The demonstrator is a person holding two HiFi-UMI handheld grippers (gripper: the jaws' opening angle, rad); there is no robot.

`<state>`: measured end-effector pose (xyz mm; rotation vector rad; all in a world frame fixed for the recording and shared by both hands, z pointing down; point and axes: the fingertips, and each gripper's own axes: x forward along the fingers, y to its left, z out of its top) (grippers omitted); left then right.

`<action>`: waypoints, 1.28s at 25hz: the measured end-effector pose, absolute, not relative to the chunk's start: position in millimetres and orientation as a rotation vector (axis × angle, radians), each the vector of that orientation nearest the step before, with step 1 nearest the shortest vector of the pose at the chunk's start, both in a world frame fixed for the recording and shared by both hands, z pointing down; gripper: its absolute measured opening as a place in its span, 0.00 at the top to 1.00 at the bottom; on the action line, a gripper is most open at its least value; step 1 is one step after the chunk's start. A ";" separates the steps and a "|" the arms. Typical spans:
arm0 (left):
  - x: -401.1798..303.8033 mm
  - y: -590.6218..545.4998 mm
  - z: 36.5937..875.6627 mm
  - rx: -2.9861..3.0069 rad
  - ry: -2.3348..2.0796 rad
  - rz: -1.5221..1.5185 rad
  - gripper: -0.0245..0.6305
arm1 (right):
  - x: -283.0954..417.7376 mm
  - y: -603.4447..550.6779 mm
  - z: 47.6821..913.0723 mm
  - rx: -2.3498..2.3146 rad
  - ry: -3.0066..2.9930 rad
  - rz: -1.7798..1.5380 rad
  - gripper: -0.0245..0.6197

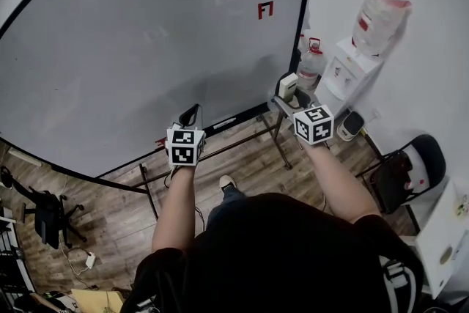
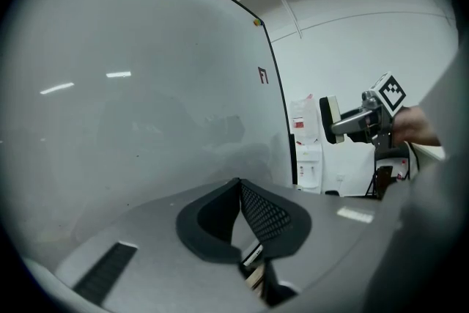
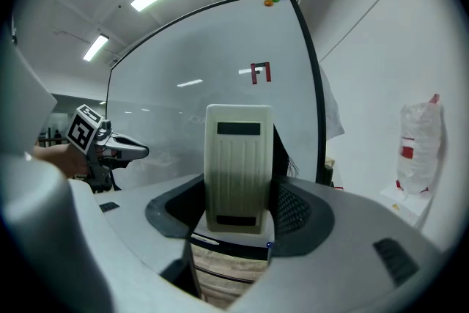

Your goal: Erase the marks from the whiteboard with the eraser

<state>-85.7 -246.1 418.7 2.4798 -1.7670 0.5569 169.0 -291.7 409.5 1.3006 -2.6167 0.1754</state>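
The large whiteboard (image 1: pixel 146 40) bears a small red mark (image 1: pixel 265 9) near its upper right; the same mark (image 3: pixel 261 72) shows in the right gripper view, and the red mark (image 2: pixel 262 75) again in the left gripper view. My right gripper (image 1: pixel 292 93) is shut on a cream eraser (image 1: pixel 287 86), held off the board below the mark. The eraser (image 3: pixel 237 165) stands upright between the jaws of the right gripper (image 3: pixel 239 183). My left gripper (image 1: pixel 192 117) hangs before the board's lower edge, and the left gripper (image 2: pixel 239 185) has its jaws shut with nothing between them.
A white water dispenser (image 1: pixel 344 73) with a bottle (image 1: pixel 377 15) stands right of the board. A black chair (image 1: pixel 399 172) is at the far right, an office chair (image 1: pixel 45 216) at the lower left. The board's stand legs (image 1: pixel 220 150) rest on the wooden floor.
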 end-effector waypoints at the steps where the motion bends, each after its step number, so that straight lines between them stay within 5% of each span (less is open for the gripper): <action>1: -84.7 -248.1 419.2 2.482 -1.765 0.561 0.94 | 170.0 -293.7 409.0 1.305 -2.615 0.176 0.57; 32: -70.3 -262.0 474.2 2.510 -1.660 0.601 0.94 | 146.5 -315.4 474.0 1.229 -2.525 0.293 0.57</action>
